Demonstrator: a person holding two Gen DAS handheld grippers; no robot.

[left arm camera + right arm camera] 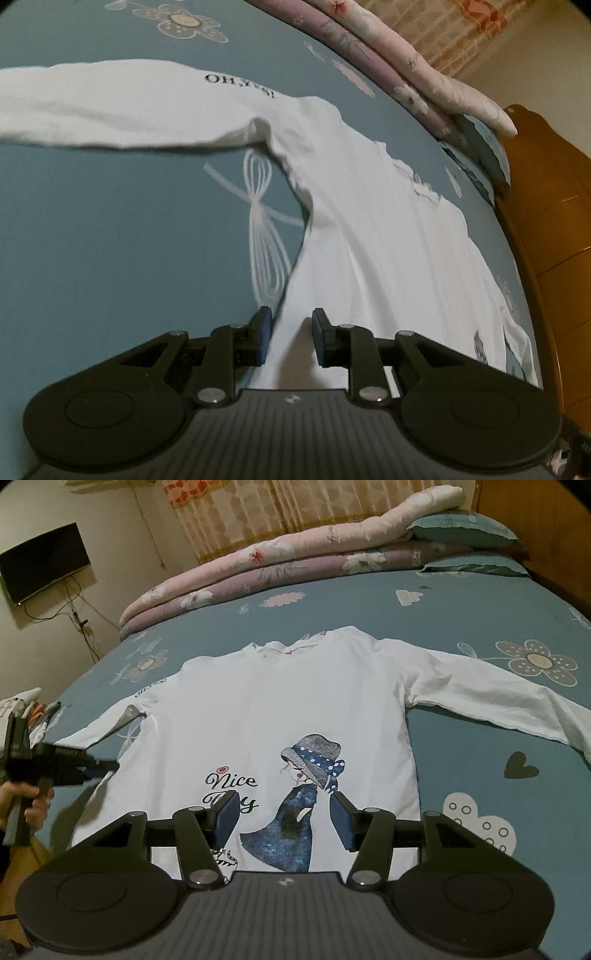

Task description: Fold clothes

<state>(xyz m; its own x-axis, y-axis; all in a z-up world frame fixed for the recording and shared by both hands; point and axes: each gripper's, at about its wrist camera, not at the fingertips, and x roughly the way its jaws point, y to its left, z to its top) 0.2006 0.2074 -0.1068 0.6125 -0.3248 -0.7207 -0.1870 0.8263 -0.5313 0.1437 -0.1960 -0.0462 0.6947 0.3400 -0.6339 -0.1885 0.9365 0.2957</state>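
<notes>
Right gripper point(284, 812) hovers, jaws apart and empty, above the white long-sleeve shirt point(266, 709) spread on the blue bedsheet point(461, 605). Left gripper point(290, 332), jaws slightly parted, straddles the shirt's side edge without pinching it. Only the right view shows the hand point(26, 805) and folded quilts point(295, 561).

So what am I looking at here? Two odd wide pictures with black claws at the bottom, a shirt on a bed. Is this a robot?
No robot: a person holds a two-finger gripper in each hand, and each gripper carries a wide-angle camera looking along its fingers. One picture comes from the left gripper, the other from the right gripper. In the right view you can also see the left gripper and the hand holding it. On the blue flowered bedsheet lies a white long-sleeved shirt, spread flat, with a girl print and "Nice Day" on it. Folded quilts and pillows lie at the far side. Both grippers are open and hold nothing; the left one's jaws straddle the shirt's side edge.
</notes>
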